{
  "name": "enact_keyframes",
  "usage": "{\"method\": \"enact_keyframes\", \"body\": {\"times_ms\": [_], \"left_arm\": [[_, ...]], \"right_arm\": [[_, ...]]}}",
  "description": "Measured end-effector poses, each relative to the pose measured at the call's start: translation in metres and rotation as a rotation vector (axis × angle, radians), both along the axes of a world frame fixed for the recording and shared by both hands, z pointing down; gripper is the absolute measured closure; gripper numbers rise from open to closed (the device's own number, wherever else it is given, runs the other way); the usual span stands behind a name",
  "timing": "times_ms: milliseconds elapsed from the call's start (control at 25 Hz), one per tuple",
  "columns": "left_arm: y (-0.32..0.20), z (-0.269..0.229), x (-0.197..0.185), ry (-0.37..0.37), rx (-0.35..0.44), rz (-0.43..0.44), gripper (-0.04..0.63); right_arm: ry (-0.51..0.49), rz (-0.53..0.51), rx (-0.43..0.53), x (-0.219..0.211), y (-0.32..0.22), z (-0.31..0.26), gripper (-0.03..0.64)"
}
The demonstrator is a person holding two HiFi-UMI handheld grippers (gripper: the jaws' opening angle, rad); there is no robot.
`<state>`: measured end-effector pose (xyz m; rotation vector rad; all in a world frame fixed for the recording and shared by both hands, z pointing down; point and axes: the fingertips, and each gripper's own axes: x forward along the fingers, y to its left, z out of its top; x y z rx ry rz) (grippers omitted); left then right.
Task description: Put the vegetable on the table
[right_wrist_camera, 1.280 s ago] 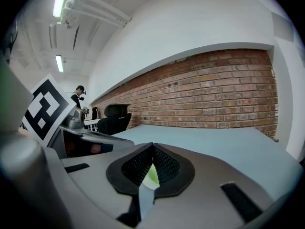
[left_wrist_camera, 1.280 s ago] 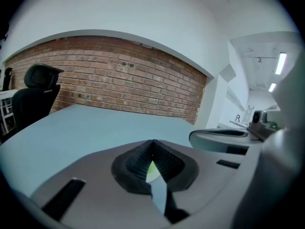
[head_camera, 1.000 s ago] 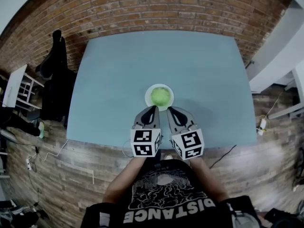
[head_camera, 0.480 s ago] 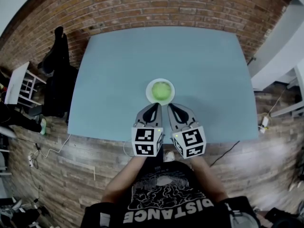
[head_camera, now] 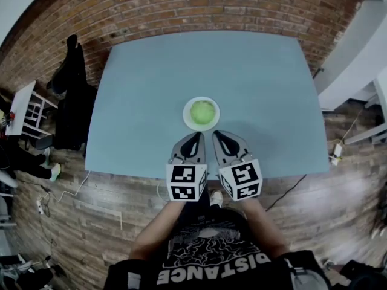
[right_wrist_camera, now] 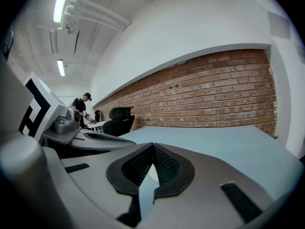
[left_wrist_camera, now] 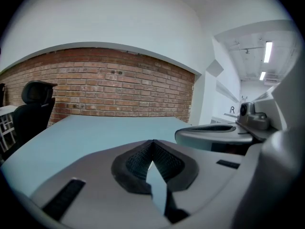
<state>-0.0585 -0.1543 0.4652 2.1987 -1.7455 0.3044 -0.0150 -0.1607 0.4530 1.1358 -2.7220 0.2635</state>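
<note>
A round green vegetable (head_camera: 202, 110) lies on a small white plate (head_camera: 188, 122) near the middle of the blue-grey table (head_camera: 145, 89). Both grippers hover side by side over the table's near edge, just short of the plate. My left gripper (head_camera: 195, 136) is shut with nothing in it; its pads meet at the tip (left_wrist_camera: 152, 143). My right gripper (head_camera: 216, 134) is shut and empty too (right_wrist_camera: 152, 147). A white sliver, perhaps the plate, shows through the right jaws. Neither gripper touches the plate or the vegetable.
A brick wall (head_camera: 205, 11) runs behind the table. A black office chair (head_camera: 72, 95) stands at the table's left side, also seen as the chair (left_wrist_camera: 33, 109). A person (right_wrist_camera: 84, 105) stands far off at the left. Cables lie on the wooden floor (head_camera: 91, 192).
The head view has drifted a little, so the plate sits slightly higher in the picture. Both grippers stay shut and side by side at the near edge.
</note>
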Motion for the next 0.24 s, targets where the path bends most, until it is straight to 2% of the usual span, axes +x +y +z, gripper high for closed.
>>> {"method": "enact_keyframes", "body": {"times_ms": [240], "left_arm": [[0.0071,-0.0002,0.0061,0.008,0.003,0.004,0.595]], "right_arm": [[0.003,-0.002,-0.002,0.0037,0.0044,0.0015,0.607]]}}
